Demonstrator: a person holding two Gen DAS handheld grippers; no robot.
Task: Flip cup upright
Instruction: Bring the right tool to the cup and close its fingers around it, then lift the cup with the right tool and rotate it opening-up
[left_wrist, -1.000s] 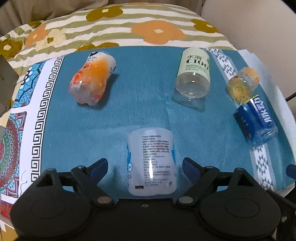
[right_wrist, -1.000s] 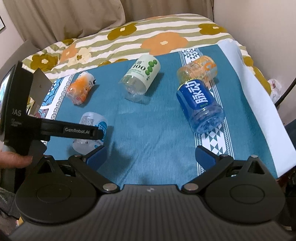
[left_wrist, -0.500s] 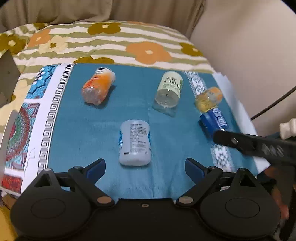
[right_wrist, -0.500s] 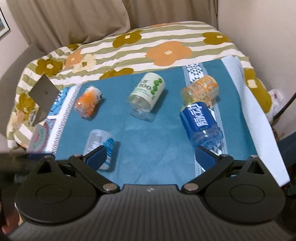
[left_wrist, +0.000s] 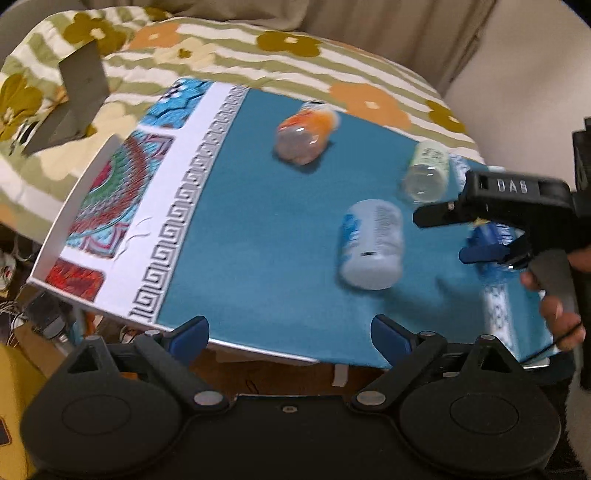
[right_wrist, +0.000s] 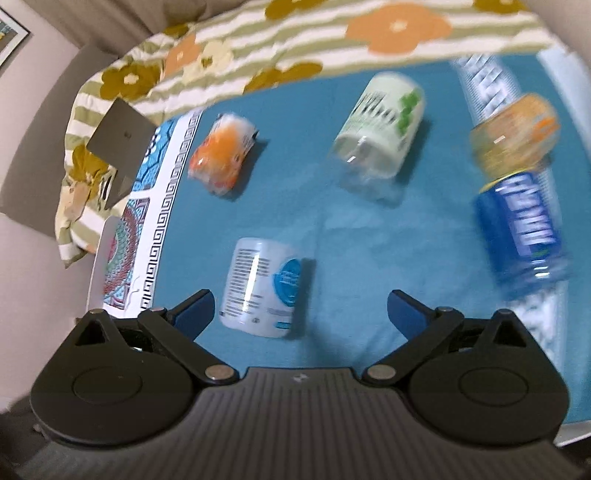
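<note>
Five cups are seen lying on their sides on the teal cloth (right_wrist: 303, 229) of the bench. The white cup (right_wrist: 260, 288) lies just ahead of the right tool (right_wrist: 301, 308), nearer its left finger; both that tool and the left tool (left_wrist: 290, 330) are spread and hold nothing. The blue cup (right_wrist: 521, 229) and amber cup (right_wrist: 515, 134) lie touching near the right edge. Open cloth is left between white and blue cups. Any contents cannot be told.

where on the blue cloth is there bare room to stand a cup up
Widest bare patch: between the orange cup, white-and-blue cup and the cloth's key-pattern border. Another lies between the white-and-blue cup and the dark blue cup. Crowded at the right, where the amber cup touches the dark blue one.
</note>
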